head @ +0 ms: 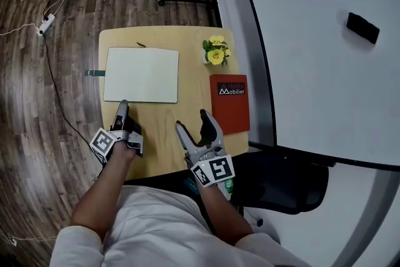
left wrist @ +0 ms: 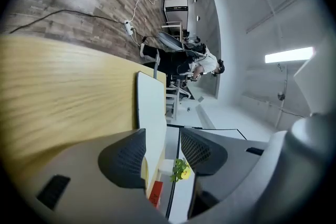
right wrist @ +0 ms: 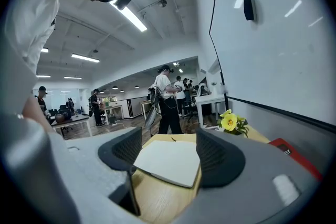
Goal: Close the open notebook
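Head view | yellow flowers (head: 216,55) in white pot (head: 205,57) | notebook (head: 141,74) lies flat

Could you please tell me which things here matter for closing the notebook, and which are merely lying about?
For the job: notebook; left gripper and right gripper, both open and empty.

Lying about: red booklet; flowers; power strip on the floor.
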The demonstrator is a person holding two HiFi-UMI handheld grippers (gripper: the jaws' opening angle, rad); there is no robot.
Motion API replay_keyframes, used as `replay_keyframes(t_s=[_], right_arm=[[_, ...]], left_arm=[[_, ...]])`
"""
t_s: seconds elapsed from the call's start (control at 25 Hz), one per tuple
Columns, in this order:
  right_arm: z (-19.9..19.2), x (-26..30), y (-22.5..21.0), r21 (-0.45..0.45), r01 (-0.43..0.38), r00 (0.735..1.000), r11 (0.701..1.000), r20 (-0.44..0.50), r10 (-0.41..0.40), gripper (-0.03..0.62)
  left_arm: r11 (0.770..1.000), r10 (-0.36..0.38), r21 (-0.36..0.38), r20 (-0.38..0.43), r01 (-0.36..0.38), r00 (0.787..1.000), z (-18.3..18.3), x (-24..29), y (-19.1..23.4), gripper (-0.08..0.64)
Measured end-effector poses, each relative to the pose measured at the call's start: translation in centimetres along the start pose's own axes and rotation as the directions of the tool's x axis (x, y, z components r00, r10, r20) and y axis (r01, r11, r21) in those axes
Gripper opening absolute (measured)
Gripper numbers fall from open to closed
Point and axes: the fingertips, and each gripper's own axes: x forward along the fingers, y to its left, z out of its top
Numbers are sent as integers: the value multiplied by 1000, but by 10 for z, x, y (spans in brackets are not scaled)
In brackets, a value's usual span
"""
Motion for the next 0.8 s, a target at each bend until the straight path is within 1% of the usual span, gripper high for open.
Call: replay_keyframes(t_s=[0.12, 0.2, 0.36, 0.52, 0.68, 0.8], right_arm=[[0, 2, -3, 15, 6, 1000, 1000, 5, -6, 328], [0, 2, -7, 24, 11, 1000, 1000, 8, -11, 328], [0, 1, -9, 36, 17, 1000, 999, 7, -17, 328], [-1, 0, -9, 37, 23, 1000, 999, 4, -23, 328], [-1, -2, -12, 52, 37, 999, 998, 4, -38, 328], [-1, -3, -13, 52, 41, 999, 998, 10, -41, 328]], left_arm=[[1000, 23, -16, 11, -23, 1000, 6, 5, 5, 195], [999, 33, -20, -2, -33, 999, 3, 9, 6, 198], [996, 85, -32, -24, -85, 996, -4, 10, 17, 206], [994, 104, -35, -31, -105, 994, -5, 12, 18, 206], [989, 142, -27, -17, -143, 990, 0, 19, 24, 206], [986, 160, -39, 1, -160, 987, 2, 22, 25, 209]])
